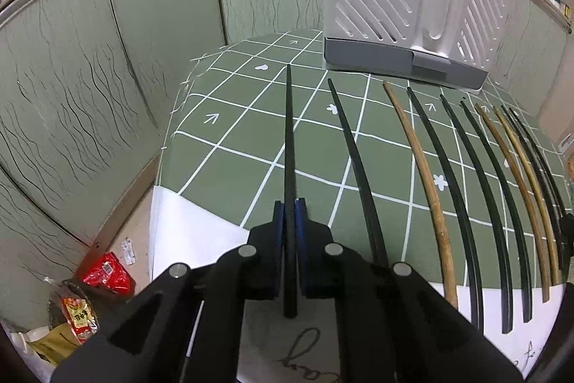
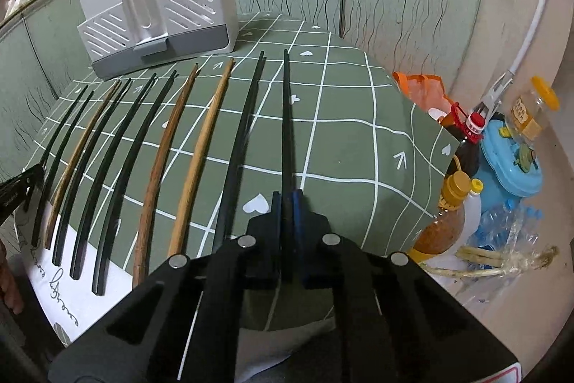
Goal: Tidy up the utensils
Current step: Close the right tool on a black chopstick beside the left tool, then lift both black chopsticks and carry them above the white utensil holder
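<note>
Several black and wooden chopsticks lie side by side on a green checked tablecloth [image 1: 229, 167]. My left gripper [image 1: 290, 203] is shut on a black chopstick [image 1: 289, 131] at the left end of the row; it points toward the far edge. My right gripper [image 2: 286, 194] is shut on another black chopstick [image 2: 286, 117] at the right end of the row. A white and grey slotted utensil holder [image 1: 401, 17] stands at the back of the table, and it also shows in the right wrist view [image 2: 161, 13]. A wooden chopstick [image 2: 204, 146] and a black one [image 2: 240, 139] lie just left of my right gripper.
Green panelled walls [image 1: 107, 78] enclose the table. Red snack packets [image 1: 106, 275] lie on the floor at the left. Bottles, a blue container [image 2: 511, 160] and bags [image 2: 423, 85] crowd the floor right of the table. The tablecloth's white edge [image 1: 201, 228] hangs at the front.
</note>
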`<state>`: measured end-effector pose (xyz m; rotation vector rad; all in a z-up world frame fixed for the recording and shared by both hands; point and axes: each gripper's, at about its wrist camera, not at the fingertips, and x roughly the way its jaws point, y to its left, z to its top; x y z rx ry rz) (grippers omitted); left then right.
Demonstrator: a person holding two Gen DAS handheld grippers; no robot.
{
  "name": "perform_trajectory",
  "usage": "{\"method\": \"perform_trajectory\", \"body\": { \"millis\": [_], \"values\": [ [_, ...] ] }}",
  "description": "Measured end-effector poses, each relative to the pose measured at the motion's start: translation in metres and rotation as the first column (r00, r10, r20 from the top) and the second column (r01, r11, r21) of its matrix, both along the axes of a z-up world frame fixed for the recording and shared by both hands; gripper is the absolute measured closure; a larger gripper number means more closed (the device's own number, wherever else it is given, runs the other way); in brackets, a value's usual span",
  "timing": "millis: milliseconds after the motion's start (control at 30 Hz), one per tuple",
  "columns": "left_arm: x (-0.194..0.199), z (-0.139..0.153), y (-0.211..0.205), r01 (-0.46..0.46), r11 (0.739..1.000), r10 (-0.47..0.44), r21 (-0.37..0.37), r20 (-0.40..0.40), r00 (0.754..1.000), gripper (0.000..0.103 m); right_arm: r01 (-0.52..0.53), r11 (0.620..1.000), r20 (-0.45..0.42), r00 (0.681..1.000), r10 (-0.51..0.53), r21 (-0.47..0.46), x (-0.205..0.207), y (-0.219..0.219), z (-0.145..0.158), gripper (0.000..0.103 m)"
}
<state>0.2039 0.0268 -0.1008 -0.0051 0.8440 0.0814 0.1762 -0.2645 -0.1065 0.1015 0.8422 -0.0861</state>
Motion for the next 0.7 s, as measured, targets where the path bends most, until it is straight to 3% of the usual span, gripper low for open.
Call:
{"method": "perform_trajectory", "body": {
  "millis": [700],
  "values": [
    [-0.021,0.075,0.021,0.036,0.999,-0.031,-0.032,0.136,0.990,0.095,-0.035,0.999,0.169,0.985,0.032,0.015,-0.022,-0.010,0.078,0.097]
  ]
}}
